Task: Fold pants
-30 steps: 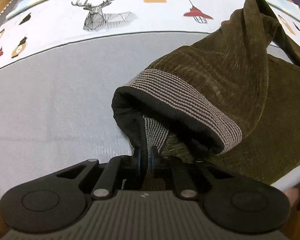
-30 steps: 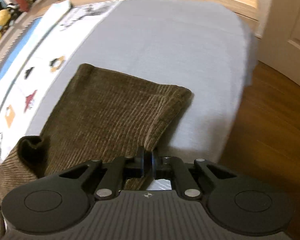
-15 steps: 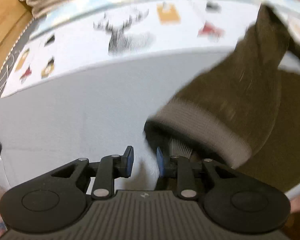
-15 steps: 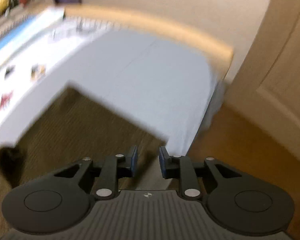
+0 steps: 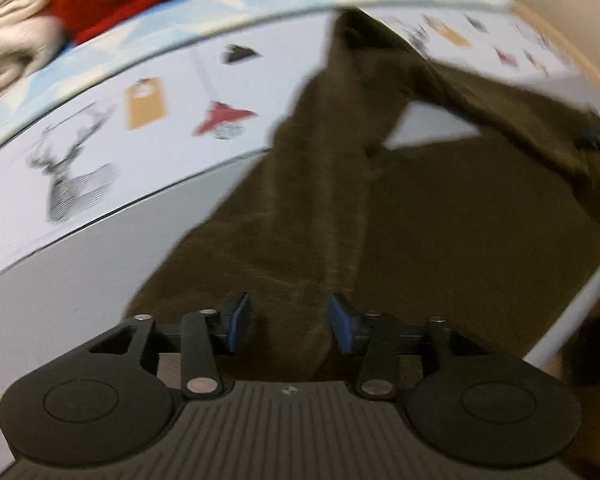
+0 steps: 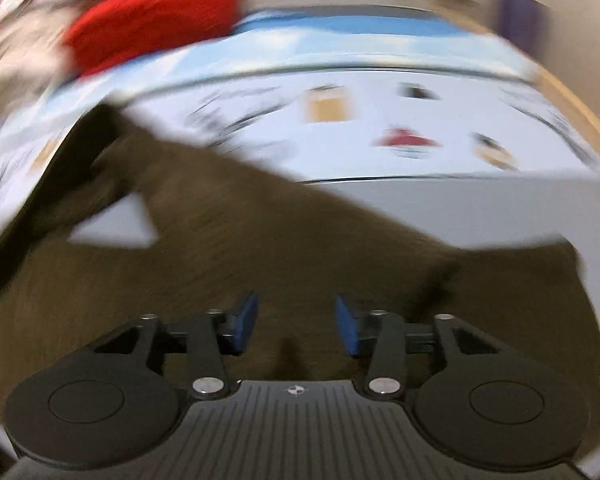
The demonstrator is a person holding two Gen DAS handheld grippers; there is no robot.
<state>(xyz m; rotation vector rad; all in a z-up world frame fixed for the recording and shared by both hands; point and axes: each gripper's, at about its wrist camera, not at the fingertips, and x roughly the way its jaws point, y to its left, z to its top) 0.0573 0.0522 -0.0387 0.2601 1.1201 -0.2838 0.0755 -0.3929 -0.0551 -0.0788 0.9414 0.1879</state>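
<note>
both claws gape wide with nothing between their blue pads: the left claw (image 5: 286,322) and the right claw (image 6: 296,325) hover over the brown pants (image 5: 440,220). the pants lie on the bed (image 5: 60,272), their length running crosswise along its near edge, one leg (image 5: 364,64) reaching toward the printed blanket (image 5: 148,104).
</note>
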